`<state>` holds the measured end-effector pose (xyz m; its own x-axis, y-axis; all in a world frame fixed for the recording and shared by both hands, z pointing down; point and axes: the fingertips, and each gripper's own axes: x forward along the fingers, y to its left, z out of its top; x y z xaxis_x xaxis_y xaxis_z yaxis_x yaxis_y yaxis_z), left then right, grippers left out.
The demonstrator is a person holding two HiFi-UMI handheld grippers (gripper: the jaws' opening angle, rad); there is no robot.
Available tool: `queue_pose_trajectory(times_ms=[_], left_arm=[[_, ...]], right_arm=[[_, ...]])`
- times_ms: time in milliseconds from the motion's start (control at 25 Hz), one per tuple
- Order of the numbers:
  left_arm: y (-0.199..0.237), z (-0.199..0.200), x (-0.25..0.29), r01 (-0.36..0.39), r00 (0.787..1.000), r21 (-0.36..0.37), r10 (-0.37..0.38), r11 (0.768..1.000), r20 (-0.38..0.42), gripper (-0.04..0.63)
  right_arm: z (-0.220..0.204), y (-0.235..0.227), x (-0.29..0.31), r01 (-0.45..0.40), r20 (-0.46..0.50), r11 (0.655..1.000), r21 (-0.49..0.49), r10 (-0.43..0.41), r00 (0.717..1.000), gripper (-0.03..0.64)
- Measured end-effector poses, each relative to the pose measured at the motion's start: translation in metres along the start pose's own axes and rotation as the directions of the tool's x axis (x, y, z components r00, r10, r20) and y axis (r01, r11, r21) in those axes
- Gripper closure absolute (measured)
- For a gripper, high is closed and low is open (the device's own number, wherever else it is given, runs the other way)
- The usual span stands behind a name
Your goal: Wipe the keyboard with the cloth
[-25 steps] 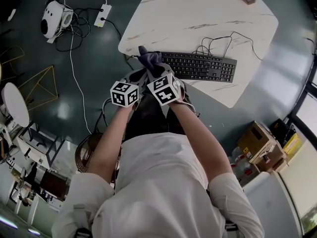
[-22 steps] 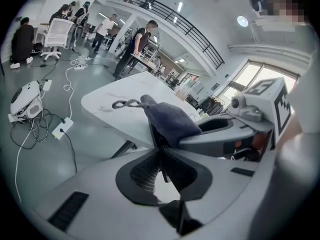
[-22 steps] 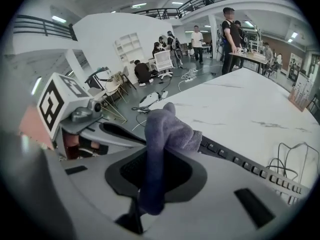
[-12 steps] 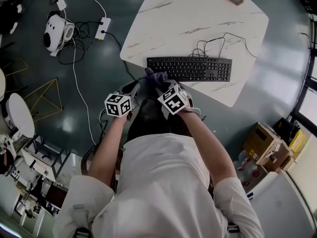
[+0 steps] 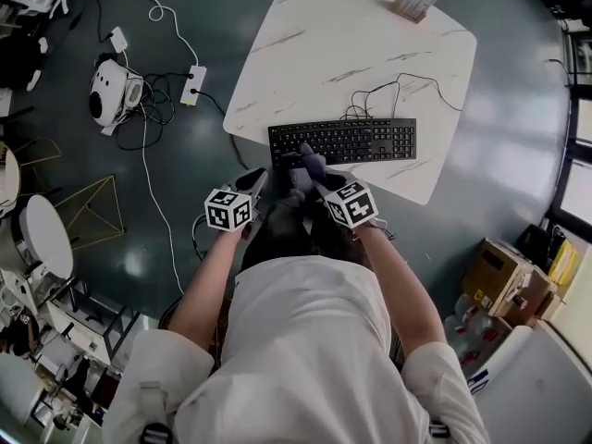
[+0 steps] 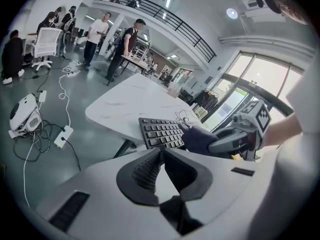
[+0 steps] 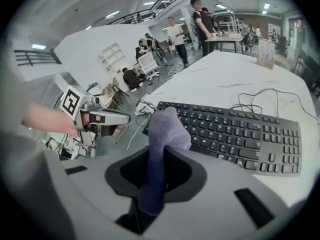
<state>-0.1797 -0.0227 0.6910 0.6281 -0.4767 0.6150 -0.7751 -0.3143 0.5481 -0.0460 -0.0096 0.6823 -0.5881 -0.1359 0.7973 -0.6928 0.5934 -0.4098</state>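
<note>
- The right gripper (image 7: 161,154) is clenched on the cloth (image 7: 167,129). The blue-grey, soft, fuzzy fabric is pinched into a thick roll between the jaws, and its rounded free end stands out past the fingertips.
- That free end sits just ahead of the right gripper, over the left end of the keyboard (image 7: 235,134). I cannot tell whether it touches the keys.
- The rest of the keyboard stretches away to the right of this gripper. It is black, flat and long, with a number pad at its far end.
- The left gripper (image 6: 161,153) is closed, its ribbed jaw tips together with nothing between them. It hangs just left of the right gripper, off the bench edge and over the floor (image 5: 176,169). The keyboard lies ahead of it and to its right.
- The keyboard lies along the near edge of the bench (image 5: 342,35), close to the rim nearest both grippers.
- Beyond the keyboard the white, marble-veined bench top with rounded corners is open. There, a thin black cable (image 5: 370,100) loops just behind the keys and a small box (image 5: 412,5) sits at the far corner.
</note>
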Motion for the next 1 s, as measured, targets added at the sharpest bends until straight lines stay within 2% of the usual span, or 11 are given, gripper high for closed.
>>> queue_pose_trajectory(times_ms=[240, 360, 600, 800, 1000], left_arm=[[-0.022, 0.015, -0.003, -0.019, 0.999, 0.022, 0.019, 1.0, 0.037, 0.566], [-0.033, 0.019, -0.009, -0.045, 0.998, 0.036, 0.043, 0.998, 0.051, 0.566], [-0.05, 0.021, -0.027, -0.111, 0.988, -0.002, 0.11, 0.994, 0.11, 0.566], [-0.075, 0.016, -0.031, -0.138, 0.983, -0.011, 0.138, 0.99, 0.119, 0.566], [-0.111, 0.018, -0.045, -0.163, 0.976, 0.018, 0.158, 0.987, 0.149, 0.566]], right_arm=[[-0.009, -0.027, -0.05, 0.0, 0.091, 0.995, 0.099, -0.009, 0.996, 0.534], [-0.013, -0.041, -0.081, -0.013, 0.168, 0.986, 0.165, -0.015, 0.986, 0.534], [-0.025, -0.072, -0.145, -0.073, 0.346, 0.951, 0.3, -0.036, 0.938, 0.534], [-0.051, -0.097, -0.187, -0.065, 0.401, 0.932, 0.356, -0.09, 0.912, 0.534], [-0.072, -0.107, -0.234, -0.083, 0.473, 0.916, 0.392, -0.123, 0.873, 0.534]])
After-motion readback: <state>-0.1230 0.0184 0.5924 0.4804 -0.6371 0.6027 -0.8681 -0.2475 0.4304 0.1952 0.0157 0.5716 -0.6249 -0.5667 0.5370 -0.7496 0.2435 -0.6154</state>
